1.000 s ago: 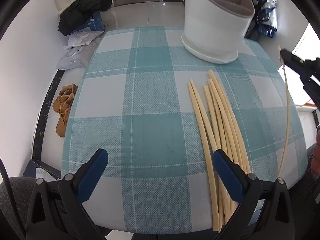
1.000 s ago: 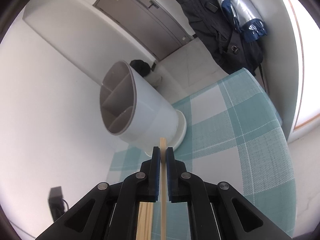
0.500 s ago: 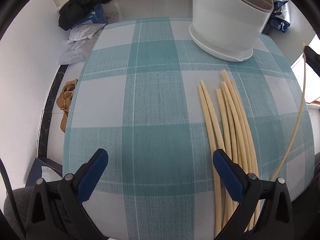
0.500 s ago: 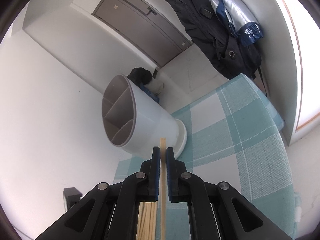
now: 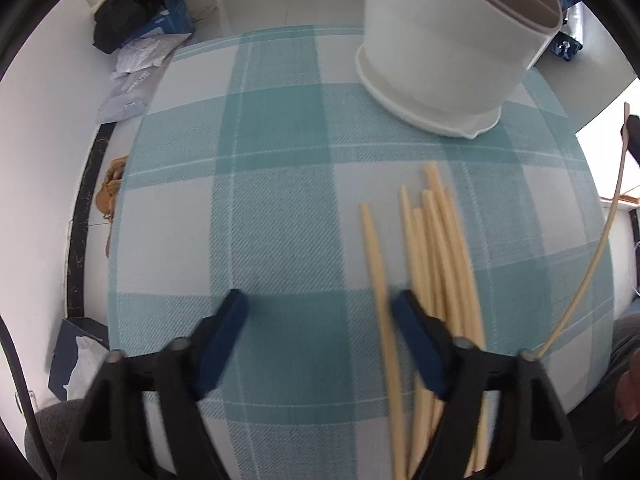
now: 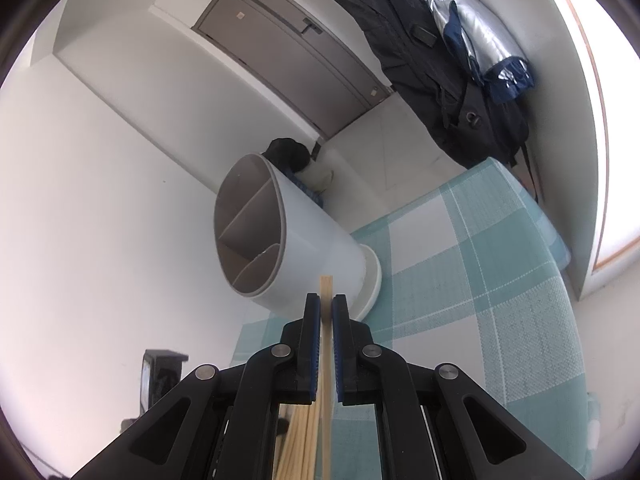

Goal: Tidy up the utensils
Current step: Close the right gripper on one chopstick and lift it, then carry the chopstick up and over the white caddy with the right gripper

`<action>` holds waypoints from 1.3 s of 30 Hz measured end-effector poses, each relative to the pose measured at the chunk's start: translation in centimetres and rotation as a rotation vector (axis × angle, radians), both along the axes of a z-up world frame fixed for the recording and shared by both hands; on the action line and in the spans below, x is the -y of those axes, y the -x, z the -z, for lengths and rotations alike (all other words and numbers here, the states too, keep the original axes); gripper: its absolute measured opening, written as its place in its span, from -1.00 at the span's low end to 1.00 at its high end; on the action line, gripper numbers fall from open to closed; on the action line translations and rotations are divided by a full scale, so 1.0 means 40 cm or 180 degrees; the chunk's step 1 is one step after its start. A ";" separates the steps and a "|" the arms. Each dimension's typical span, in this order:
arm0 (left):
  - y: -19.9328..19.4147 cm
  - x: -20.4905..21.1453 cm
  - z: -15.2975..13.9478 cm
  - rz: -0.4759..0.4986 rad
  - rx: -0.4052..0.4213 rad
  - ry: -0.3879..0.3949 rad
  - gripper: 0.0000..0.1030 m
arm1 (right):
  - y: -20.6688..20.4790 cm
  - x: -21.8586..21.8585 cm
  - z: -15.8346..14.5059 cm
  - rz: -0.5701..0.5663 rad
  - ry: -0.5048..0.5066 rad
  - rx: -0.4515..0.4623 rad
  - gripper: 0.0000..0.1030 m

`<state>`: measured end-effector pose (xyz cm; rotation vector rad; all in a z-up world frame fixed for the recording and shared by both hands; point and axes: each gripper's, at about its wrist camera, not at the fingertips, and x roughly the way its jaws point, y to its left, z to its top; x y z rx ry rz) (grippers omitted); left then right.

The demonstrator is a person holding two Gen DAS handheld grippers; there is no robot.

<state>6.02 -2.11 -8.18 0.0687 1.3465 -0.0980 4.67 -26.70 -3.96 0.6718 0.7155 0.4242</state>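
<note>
Right wrist view: the right claw (image 6: 326, 312) is clamped on one chopstick (image 6: 325, 288), held near the divided white utensil holder (image 6: 280, 248). The left claw (image 5: 320, 320) gapes over loose chopsticks (image 5: 440, 248) on the tabletop (image 5: 260, 200). Next, judged: tip the stick into a compartment.

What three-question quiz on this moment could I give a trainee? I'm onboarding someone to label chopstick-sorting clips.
1. True or false: the right gripper is shut on a chopstick.
2. How many compartments show inside the white utensil holder?
3. The loose chopsticks on the checked tablecloth lie: A) inside the holder, B) between the left gripper's fingers, C) mostly beside its right finger.

Key: 1 true; 2 three; 3 C.
</note>
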 end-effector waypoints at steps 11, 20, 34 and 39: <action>-0.060 0.025 0.001 0.0022 -0.0120 0.0053 -0.95 | 0.010 -0.021 -0.013 -0.0040 0.0233 0.0087 -0.90; -0.039 -0.009 -0.037 -0.0055 0.0091 0.0253 -0.96 | 0.053 -0.070 -0.047 -0.0110 0.0746 0.0334 -0.90; 0.097 -0.068 -0.251 0.0063 0.1434 0.0809 -0.96 | 0.165 -0.176 -0.141 -0.0280 0.1284 0.1070 -0.90; 0.094 -0.082 -0.266 0.0115 0.1581 0.0814 -0.97 | 0.186 -0.189 -0.167 -0.0230 0.1335 0.1158 -0.90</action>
